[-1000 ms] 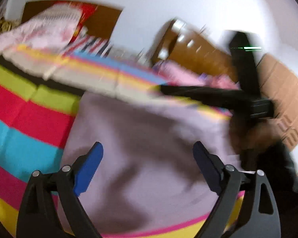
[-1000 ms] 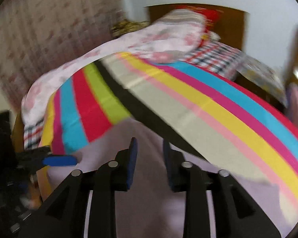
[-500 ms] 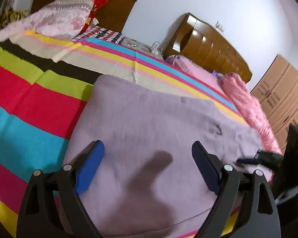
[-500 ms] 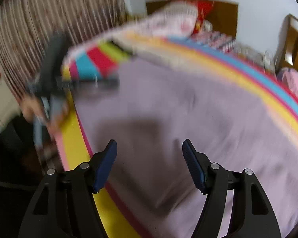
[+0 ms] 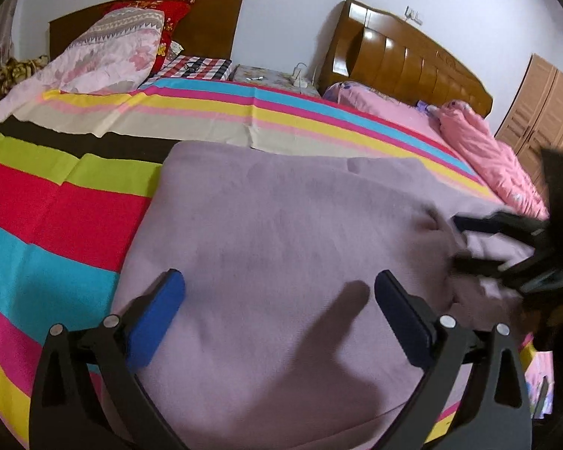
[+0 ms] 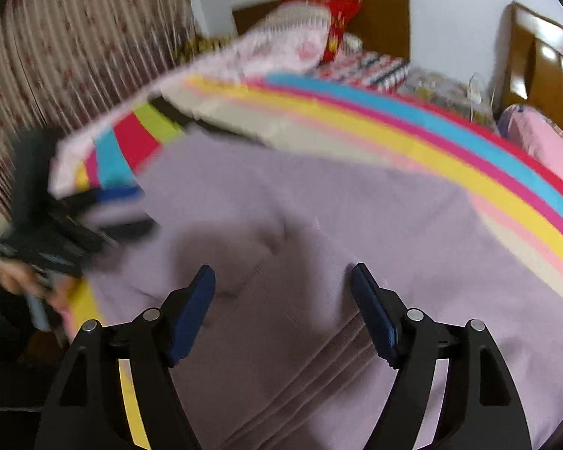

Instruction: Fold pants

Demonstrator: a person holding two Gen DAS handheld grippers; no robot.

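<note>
Lilac-grey pants (image 5: 274, 232) lie spread flat on a bed with a bright striped sheet (image 5: 56, 206). My left gripper (image 5: 277, 288) is open and empty, just above the pants near the bed's front edge. My right gripper (image 6: 281, 281) is open and empty above the pants (image 6: 319, 225), near their ribbed waistband (image 6: 300, 382). The right gripper also shows in the left wrist view (image 5: 465, 243) at the pants' right end, blurred. The left gripper shows in the right wrist view (image 6: 127, 210) at the pants' left end, blurred.
A floral quilt and pillows (image 5: 109, 52) are piled at the headboard. A second bed with pink bedding (image 5: 484, 146) and a wooden headboard stands to the right. A small nightstand (image 5: 270, 75) sits between the beds. A curtain (image 6: 75, 56) hangs at the left.
The right gripper opened from shut and dropped to the pants' right end. The left gripper stayed open over the pants. The pants now lie flat.
</note>
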